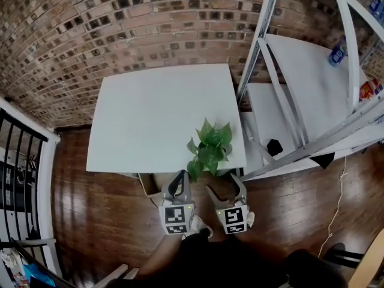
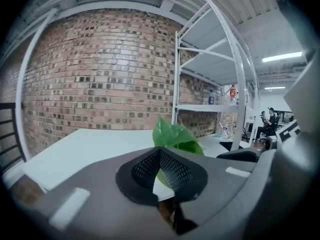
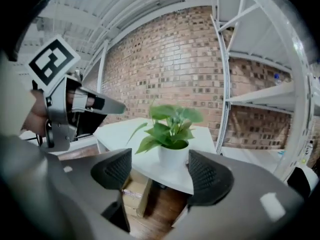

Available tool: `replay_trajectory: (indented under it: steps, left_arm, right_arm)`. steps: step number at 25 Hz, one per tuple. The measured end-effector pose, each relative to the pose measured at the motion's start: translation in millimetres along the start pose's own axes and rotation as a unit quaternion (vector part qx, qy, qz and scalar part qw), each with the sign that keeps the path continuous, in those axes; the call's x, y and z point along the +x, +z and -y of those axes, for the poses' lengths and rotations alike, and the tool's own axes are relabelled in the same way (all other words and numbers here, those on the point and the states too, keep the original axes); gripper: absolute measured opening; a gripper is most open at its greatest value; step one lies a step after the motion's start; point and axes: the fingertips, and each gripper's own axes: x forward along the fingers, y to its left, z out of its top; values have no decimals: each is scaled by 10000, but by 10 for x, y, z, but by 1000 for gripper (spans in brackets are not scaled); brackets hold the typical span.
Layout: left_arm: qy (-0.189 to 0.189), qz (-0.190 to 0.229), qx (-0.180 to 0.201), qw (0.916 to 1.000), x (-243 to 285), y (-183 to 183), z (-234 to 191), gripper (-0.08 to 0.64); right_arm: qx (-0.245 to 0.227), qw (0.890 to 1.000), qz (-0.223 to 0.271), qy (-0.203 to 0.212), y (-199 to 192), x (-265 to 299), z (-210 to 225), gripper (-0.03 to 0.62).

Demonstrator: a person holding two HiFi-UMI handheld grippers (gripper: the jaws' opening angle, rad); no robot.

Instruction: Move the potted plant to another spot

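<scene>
The potted plant (image 1: 210,147), green leaves in a white pot, stands at the near right corner of the white table (image 1: 150,119). Both grippers hang off the table's near edge, above the wooden floor. In the head view my left gripper (image 1: 178,179) is just below and left of the plant, and my right gripper (image 1: 231,183) is below and right of it. In the right gripper view the pot (image 3: 172,155) shows some way off, framed between the open jaws of my right gripper (image 3: 160,170). The left gripper (image 2: 160,158) has its pads together, with leaves (image 2: 172,136) behind them.
White metal shelving (image 1: 288,101) stands right of the table, with small bottles on its shelves. A brick wall (image 1: 120,23) runs behind. A cardboard box (image 1: 147,185) sits under the table's near edge. A black railing (image 1: 18,161) is at the far left.
</scene>
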Motion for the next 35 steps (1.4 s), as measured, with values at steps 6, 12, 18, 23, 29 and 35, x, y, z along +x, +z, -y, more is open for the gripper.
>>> replay_trajectory:
  steps: [6,12,18,23,29,35]
  left_arm:
    - [46,347,180,9992,-52,249,190,15]
    - [-32,512,135,9986,-80,456,351,15]
    - [-29,573,177,9982,-103,648,439,15]
    - [-19,695,214,9974,-96,778,517,15]
    - [-3,768,259,9967,-112,838,565,15]
    - [-31,829,268,9962,-117,905,607,15]
  right_arm:
    - [124,9974,639,-297,694,-225,222,212]
    - [372,9919,1035,-634,1089,-228,392,41]
    - [385,9927,1039,-474,1315,-203,364,2]
    - [288,9930,1093,-344,1437,-191,362,2]
    - [254,9918,1213,-317,1529,-243,379,2]
    - [194,9916,1250,-259,1557,-290,336,2]
